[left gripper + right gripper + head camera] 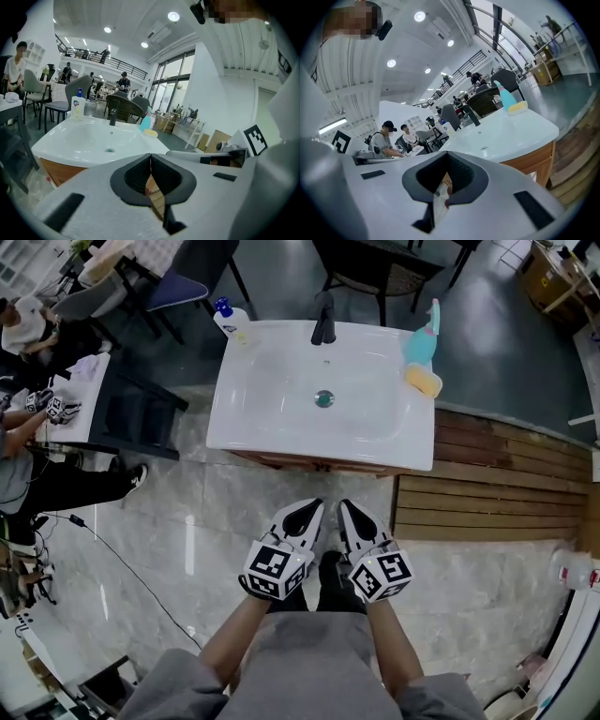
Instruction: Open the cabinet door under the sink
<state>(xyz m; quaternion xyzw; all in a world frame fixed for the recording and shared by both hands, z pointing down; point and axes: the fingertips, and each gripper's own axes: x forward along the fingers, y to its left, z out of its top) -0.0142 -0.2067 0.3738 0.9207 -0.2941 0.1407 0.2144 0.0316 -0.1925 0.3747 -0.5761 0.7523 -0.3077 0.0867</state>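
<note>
Holding nothing in the left gripper [302, 521] or the right gripper [359, 524], jaws of both pressed together, low before the white ceramic sink [281, 399]. Under it, a brown wooden cabinet door [319, 463], barely seen from above; no handle visible. Probably stiff, hinged, light to swing: hook its free edge.

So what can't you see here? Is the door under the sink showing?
The cabinet door: head view, the sink overhangs it; only a thin wood strip shows.
Its handle: shows in no view; in the left gripper view the left gripper cuts off the cabinet's lower part.
The bottle label: head view, too small to read.
Faces: blurred over.
</note>
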